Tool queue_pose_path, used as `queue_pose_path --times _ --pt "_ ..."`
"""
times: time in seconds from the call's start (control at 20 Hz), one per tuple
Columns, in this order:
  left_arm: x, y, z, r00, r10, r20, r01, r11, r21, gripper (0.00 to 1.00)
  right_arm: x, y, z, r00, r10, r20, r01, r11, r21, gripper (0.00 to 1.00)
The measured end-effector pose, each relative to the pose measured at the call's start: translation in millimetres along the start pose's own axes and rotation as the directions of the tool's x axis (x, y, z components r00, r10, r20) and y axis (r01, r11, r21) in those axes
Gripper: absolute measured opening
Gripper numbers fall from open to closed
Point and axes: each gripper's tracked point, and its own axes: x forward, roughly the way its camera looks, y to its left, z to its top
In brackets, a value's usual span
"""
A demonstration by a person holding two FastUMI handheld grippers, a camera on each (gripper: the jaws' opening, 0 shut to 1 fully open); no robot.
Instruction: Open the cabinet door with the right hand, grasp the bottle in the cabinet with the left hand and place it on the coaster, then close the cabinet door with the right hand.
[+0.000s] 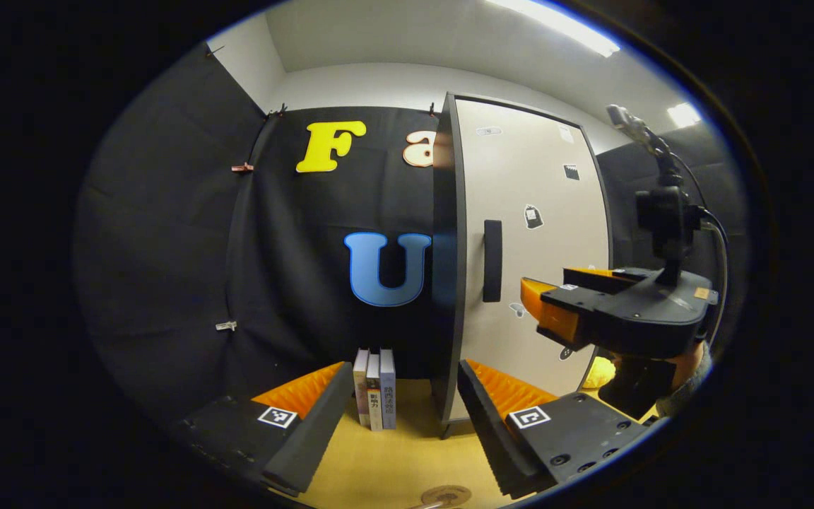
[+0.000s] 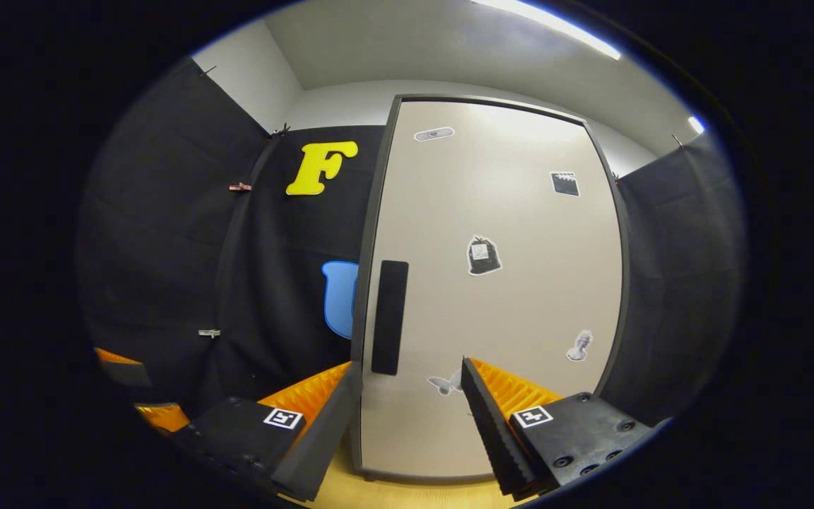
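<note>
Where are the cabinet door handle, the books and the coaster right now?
cabinet door handle [image 2: 389,317], right gripper view: middle of the dark vertical bar.
books [image 1: 375,387], left gripper view: spine of the middle book.
coaster [image 1: 446,494], left gripper view: visible top face, bottom edge.

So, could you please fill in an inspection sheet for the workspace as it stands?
Surface: yellow tabletop, bare in front.
Job's things: cabinet door shut, dark handle at its left edge; coaster at the near table edge.
Clutter: three books upright left of the cabinet.
Grippers: left gripper open, holding nothing; right gripper open, facing the door.
Cables: a cable on the right gripper's rig.
Surroundings: black cloth wall, ceiling light.
</note>
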Motion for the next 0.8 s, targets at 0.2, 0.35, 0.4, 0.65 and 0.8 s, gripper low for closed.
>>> queue_pose_path --times 0.2,0.35,0.4,0.65,0.8 --pt "15.4 26.2 -12.5 0.998 -0.060 -0.027 0.060 0.998 -0.007 0.93 44.4 22.9 -2.2 0.999 -0.052 -0.001 0.052 0.999 -0.011 0.91" --pt "26.0 42.1 -18.1 0.996 -0.081 -0.045 0.081 0.997 -0.018 0.93 69.0 22.1 -6.9 0.996 -0.094 -0.008 0.094 0.996 -0.006 0.86" --pt "29.3 47.0 -19.5 0.995 -0.083 -0.049 0.082 0.996 -0.024 0.93 75.7 18.5 -8.0 0.994 -0.112 -0.008 0.112 0.994 -0.008 0.86" --pt "48.0 72.1 -28.5 0.995 -0.075 -0.070 0.073 0.997 -0.032 0.93 100.7 5.6 -14.9 0.984 -0.175 -0.010 0.175 0.984 -0.044 0.86" --pt "54.3 79.5 -32.0 0.994 -0.071 -0.080 0.069 0.997 -0.037 0.93 104.5 9.0 -15.5 0.985 -0.171 0.002 0.170 0.983 -0.066 0.65"
